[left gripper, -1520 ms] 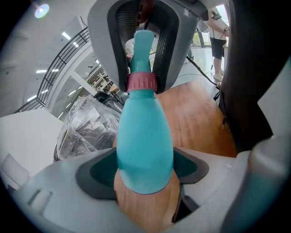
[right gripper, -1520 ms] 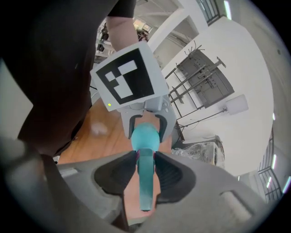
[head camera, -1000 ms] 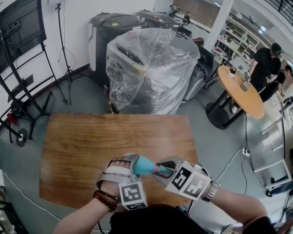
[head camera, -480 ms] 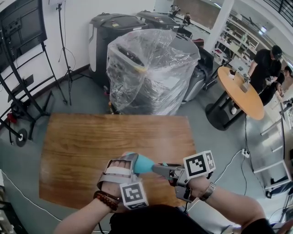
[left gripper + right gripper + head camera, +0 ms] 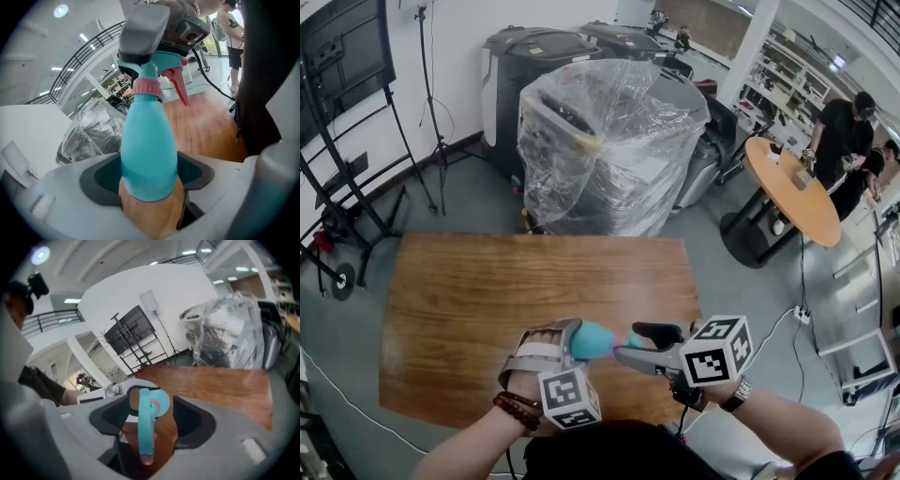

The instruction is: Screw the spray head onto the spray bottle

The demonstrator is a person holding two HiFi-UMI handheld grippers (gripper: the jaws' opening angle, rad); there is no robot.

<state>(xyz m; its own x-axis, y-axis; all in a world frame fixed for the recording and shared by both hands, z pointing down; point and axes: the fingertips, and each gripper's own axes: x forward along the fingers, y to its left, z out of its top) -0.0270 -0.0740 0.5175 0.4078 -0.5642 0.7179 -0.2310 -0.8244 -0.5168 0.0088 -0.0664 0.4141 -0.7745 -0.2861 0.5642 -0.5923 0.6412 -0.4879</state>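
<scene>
Now the left gripper (image 5: 572,341) is closed on the body of the teal bottle (image 5: 148,150). The bottle lies almost level above the near edge of the wooden surface (image 5: 534,281), low in the middle of the head view. The spray head (image 5: 146,427) sits on its neck above a pink collar (image 5: 146,87) and points toward the right gripper (image 5: 630,343). The jaws of this gripper have just been opening and stand wide. The spray head is between them, but the pads do not press on it.
</scene>
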